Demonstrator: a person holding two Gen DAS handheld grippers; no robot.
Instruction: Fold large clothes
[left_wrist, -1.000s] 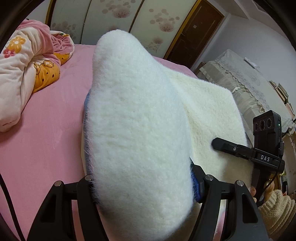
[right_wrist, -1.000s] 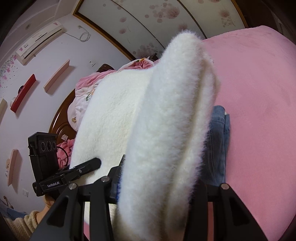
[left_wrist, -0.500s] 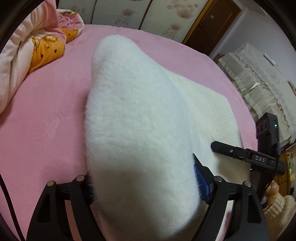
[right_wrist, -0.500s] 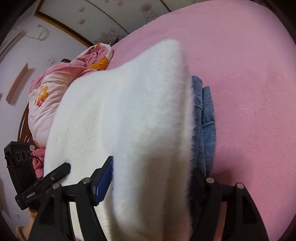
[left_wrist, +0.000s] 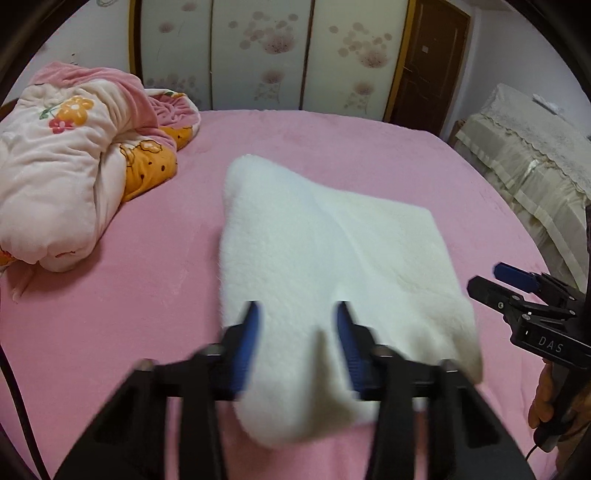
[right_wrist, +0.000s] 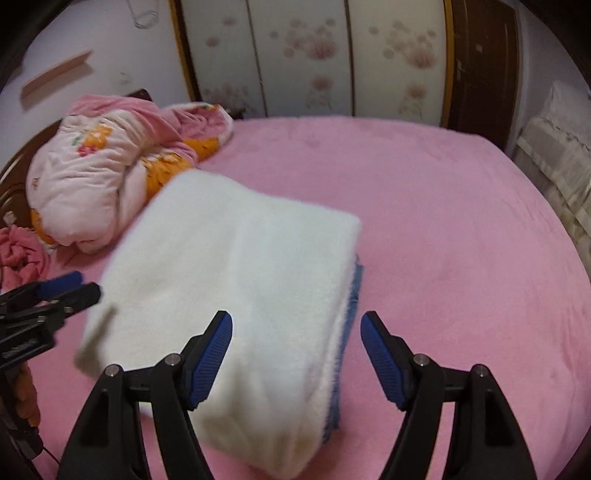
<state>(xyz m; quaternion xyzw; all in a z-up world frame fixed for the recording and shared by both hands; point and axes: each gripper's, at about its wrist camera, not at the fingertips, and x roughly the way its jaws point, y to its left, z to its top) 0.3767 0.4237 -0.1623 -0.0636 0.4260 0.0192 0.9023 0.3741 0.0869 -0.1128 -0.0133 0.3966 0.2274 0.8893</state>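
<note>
Left wrist view looks down on a folded white fleece garment (left_wrist: 325, 258) lying on the pink bed sheet (left_wrist: 110, 295), its near end bulging up between the blue pads (left_wrist: 248, 347) of the left gripper (left_wrist: 297, 345); those jaws are closing with the fleece between them, though motion blur hides whether the pads actually press on it; off to the right, clear of the cloth, the right gripper (left_wrist: 491, 280) is gripped by a hand (left_wrist: 545, 398); right wrist view shows the same white bundle (right_wrist: 236, 295) with a strip of blue denim (right_wrist: 354, 291) peeking from under its right edge; the right gripper (right_wrist: 295, 350) stands wide apart and is drawing inward, its left pad (right_wrist: 212, 354) just beside the fleece, its right pad well off it over bare sheet (right_wrist: 461, 240); the left gripper (right_wrist: 64, 291) juts in from the left edge; a pink flowered quilt (right_wrist: 99, 177) is heaped at the far left of the bed, before floral wardrobe doors (right_wrist: 332, 55)
</note>
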